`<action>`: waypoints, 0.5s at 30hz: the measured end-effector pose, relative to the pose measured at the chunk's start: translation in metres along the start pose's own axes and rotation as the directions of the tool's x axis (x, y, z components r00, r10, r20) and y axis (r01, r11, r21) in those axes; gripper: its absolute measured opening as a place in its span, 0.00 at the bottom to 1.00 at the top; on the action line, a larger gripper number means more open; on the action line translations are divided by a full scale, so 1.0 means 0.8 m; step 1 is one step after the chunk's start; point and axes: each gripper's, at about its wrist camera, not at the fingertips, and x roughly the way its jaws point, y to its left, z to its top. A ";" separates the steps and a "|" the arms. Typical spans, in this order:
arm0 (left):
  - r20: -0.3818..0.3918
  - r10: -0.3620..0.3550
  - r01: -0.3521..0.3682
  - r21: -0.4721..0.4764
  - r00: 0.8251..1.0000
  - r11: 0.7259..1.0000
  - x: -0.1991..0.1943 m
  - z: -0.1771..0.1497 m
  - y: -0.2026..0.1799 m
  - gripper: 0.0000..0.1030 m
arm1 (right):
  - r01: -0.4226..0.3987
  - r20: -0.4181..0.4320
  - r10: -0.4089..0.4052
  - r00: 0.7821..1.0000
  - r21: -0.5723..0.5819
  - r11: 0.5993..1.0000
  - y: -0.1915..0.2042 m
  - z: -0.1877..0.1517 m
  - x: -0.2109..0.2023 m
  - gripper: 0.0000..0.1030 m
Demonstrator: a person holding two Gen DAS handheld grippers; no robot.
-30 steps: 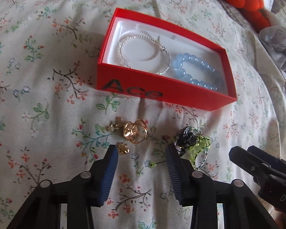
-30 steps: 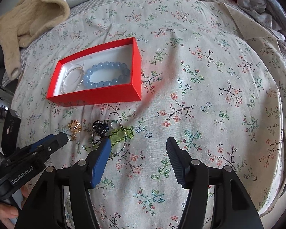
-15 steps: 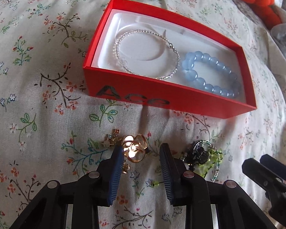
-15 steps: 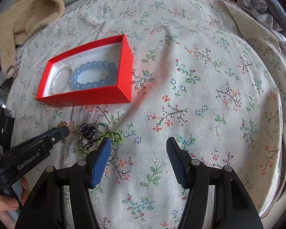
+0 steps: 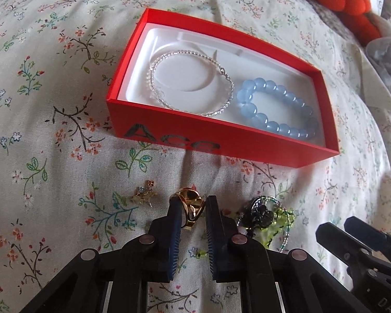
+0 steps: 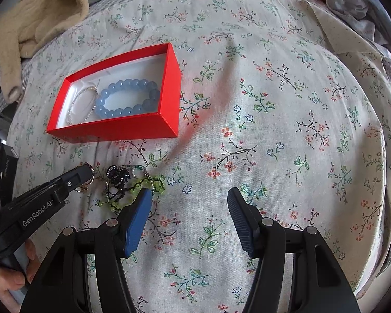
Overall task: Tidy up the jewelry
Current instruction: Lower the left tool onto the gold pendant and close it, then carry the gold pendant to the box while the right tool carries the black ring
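The left gripper (image 5: 191,210) has just been closing and now pinches the gold ring (image 5: 189,204) between its blue pads, right on the floral bedspread (image 5: 52,120) in front of the red box (image 5: 221,140). Box holds a clear bead bracelet (image 5: 193,83) and a blue bead bracelet (image 5: 276,109). The right gripper (image 6: 190,203) hangs with jaws spread, nothing between them, near the green bead tangle (image 6: 133,185)

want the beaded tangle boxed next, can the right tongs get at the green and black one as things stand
Probably yes: the open right tongs hover beside the green and black beaded tangle, nothing covering it; the left tongs sit just beside, closing on the gold ring.
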 end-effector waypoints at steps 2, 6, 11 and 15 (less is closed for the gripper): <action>0.008 -0.002 0.002 0.001 1.000 1.000 -0.008 -0.003 0.005 0.12 | -0.003 -0.003 0.003 1.000 0.001 1.000 0.001 0.000 0.001 0.61; 0.018 -0.004 0.003 0.008 1.000 1.000 -0.019 -0.007 0.013 0.12 | -0.021 -0.006 0.021 1.000 0.007 1.000 0.007 0.000 0.005 0.61; 0.028 0.001 -0.001 0.016 1.000 1.000 -0.031 -0.011 0.022 0.12 | -0.090 0.000 0.090 0.996 0.014 0.996 0.021 0.002 0.005 0.61; 0.033 0.010 -0.011 0.022 0.999 1.000 -0.039 -0.014 0.034 0.12 | -0.145 -0.014 0.145 0.989 -0.008 0.989 0.043 0.004 0.009 0.46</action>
